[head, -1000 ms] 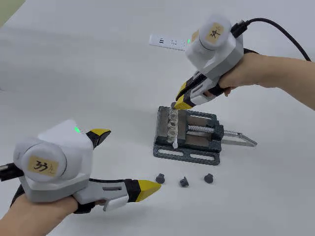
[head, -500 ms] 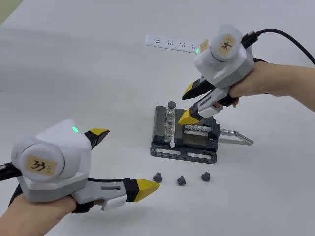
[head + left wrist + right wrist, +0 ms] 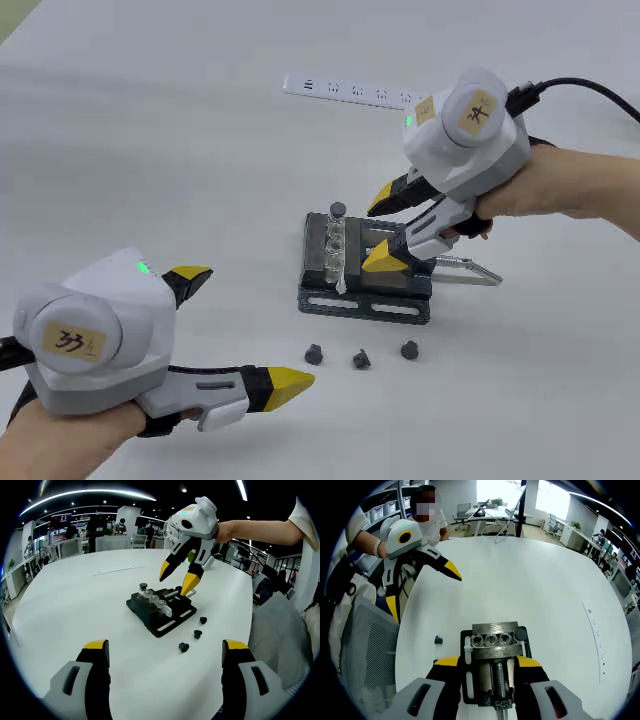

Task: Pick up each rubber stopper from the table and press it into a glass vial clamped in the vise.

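Bright, even overhead light | soft, faint shadows on white table (image 3: 200, 150) | ceiling strips (image 3: 85, 491) glaring in left gripper view | strong fisheye bending at edges | head view sharp

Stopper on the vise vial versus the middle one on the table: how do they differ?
The stopper on the vial sits raised at the far end of the vial row in the vise; the middle stopper lies loose on the table in front of the vise. The first is close to the open right hand-held gripper; the second lies nearer the left hand-held gripper. Both are dark grey.
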Demonstrator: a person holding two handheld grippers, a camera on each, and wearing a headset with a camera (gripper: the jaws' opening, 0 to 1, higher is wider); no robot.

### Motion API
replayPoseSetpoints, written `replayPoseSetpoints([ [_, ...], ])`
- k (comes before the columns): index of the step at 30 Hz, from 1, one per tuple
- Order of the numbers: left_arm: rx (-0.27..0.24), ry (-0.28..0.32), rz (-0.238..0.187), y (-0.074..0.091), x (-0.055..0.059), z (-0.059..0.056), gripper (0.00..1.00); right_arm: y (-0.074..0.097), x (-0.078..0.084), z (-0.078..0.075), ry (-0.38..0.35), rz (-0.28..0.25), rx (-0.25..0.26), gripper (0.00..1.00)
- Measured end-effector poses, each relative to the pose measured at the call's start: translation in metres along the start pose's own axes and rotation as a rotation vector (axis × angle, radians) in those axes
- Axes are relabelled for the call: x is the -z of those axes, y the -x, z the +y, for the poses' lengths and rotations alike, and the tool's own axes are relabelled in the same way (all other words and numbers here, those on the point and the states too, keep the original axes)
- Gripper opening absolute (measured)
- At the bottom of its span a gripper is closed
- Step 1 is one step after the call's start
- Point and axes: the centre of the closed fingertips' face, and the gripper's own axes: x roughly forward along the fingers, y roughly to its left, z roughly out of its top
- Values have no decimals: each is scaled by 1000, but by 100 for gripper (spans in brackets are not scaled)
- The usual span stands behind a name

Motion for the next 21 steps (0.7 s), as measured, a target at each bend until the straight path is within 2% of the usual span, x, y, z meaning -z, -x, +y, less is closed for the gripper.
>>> replayPoseSetpoints([
  [5,6,-7,-3,3,2,-4,92,5,2,23,-22,-24,10,37],
  [10,17,-16,-3,5,4,-10,92,4,7,36,-52,-33,19,35],
  [14,28,-27,2,6,8,-14,92,3,9,53,-75,-42,19,34],
  [21,45,-41,8,10,12,-21,92,-12,7,76,-106,-68,3,32],
])
